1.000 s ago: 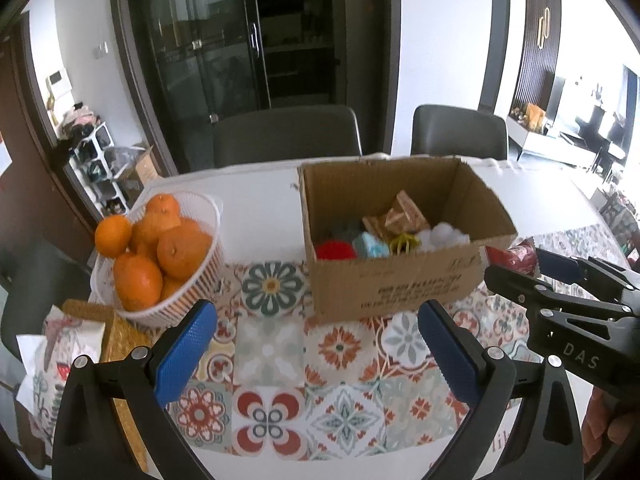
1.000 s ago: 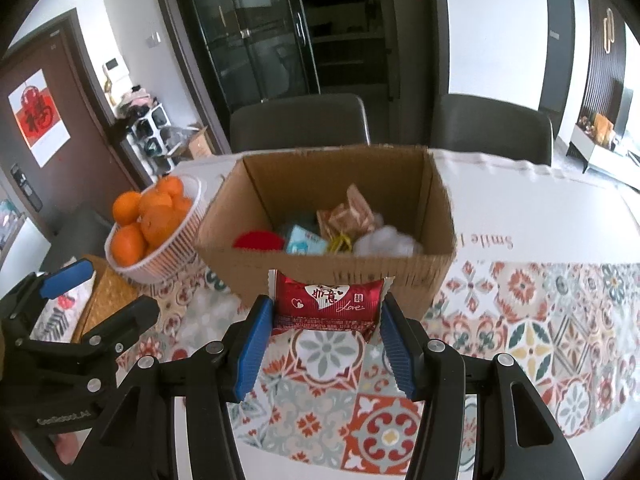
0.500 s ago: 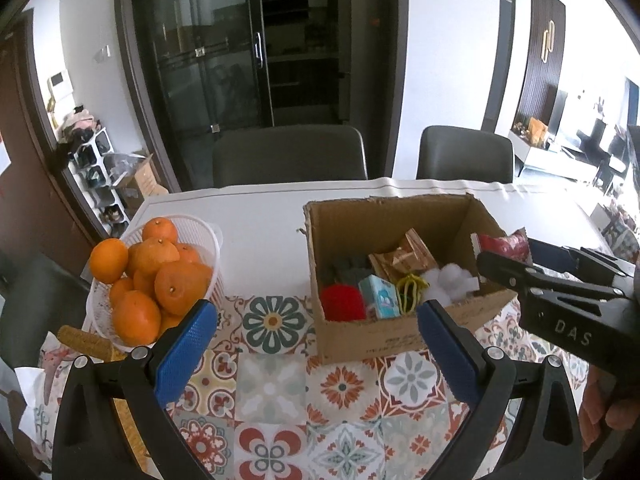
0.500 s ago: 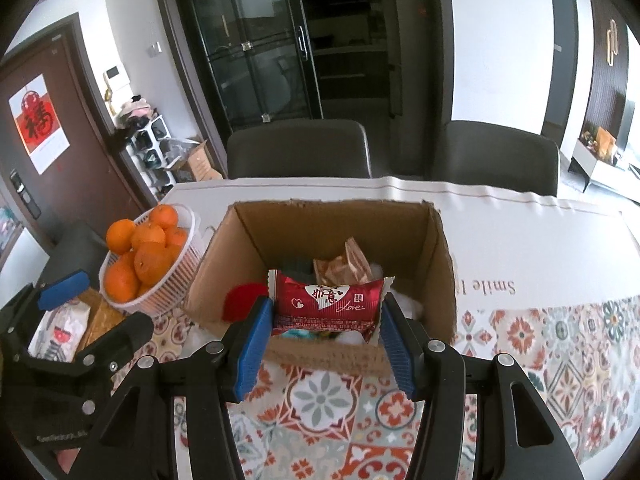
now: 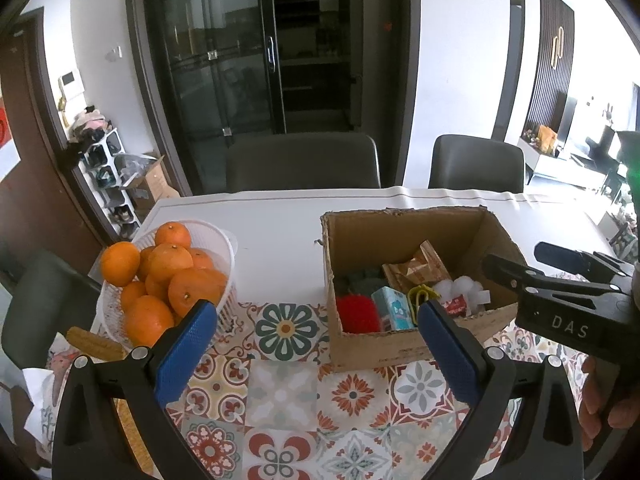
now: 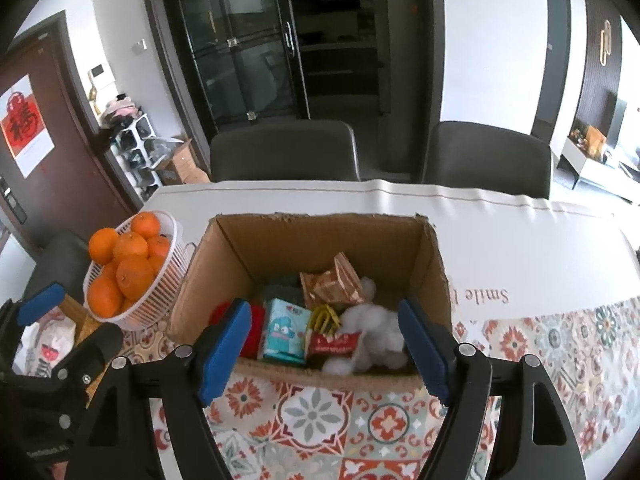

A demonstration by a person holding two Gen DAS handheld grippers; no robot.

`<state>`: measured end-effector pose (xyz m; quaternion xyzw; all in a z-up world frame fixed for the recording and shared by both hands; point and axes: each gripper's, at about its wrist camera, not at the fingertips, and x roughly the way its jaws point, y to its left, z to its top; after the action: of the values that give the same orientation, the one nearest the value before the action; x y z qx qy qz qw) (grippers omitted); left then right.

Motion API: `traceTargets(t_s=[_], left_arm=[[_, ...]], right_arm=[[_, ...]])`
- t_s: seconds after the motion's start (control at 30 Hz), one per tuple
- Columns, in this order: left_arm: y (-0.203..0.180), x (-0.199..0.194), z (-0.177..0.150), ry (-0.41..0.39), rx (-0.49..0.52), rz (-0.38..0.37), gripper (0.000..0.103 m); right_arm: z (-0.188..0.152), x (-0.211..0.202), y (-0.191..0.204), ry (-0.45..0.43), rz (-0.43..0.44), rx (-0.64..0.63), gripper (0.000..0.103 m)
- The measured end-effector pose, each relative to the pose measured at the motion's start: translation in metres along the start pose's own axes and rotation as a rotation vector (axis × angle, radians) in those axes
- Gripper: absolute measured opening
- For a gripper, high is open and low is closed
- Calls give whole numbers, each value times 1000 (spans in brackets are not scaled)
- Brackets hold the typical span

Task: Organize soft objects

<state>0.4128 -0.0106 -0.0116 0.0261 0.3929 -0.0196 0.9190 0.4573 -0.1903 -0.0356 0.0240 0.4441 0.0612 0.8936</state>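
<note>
Cardboard box [image 6: 236, 252] at frame centre on patterned tablecloth [image 6: 320, 412], red snack packet [image 6: 334, 342] lying inside among soft items, right gripper [image 6: 326, 350] above the near rim, jaws opening, nothing pinched, left gripper [image 5: 318, 344] wide, empty, orange basket [image 5: 224, 248] at left.

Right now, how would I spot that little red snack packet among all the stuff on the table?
Find the open cardboard box beside the white basket of oranges. Look at its near edge: the red snack packet lies flat between a teal tissue pack and white fluffy cotton. It alone is shiny red with white print.
</note>
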Motion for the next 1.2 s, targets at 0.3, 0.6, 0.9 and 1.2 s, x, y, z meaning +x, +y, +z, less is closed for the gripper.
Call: traceTargets(t_s=[0.3,0.6,0.9,1.2], left_arm=[[-8,-48,-28,-71,32,-4,103],[-14,-101,-67,-126,72,-27,103],[-19,-162,-106,-188,80,-29,103],[-28,-218,-146,-213,75,-26,103]], right_arm=[[-35,-45,0,-23,-55,16,78],[-87,-115,2,-97,-142,58,92],[-131,-169,9,-143,-185,56,93],[-173,-226,15,-200,-169,45,93]])
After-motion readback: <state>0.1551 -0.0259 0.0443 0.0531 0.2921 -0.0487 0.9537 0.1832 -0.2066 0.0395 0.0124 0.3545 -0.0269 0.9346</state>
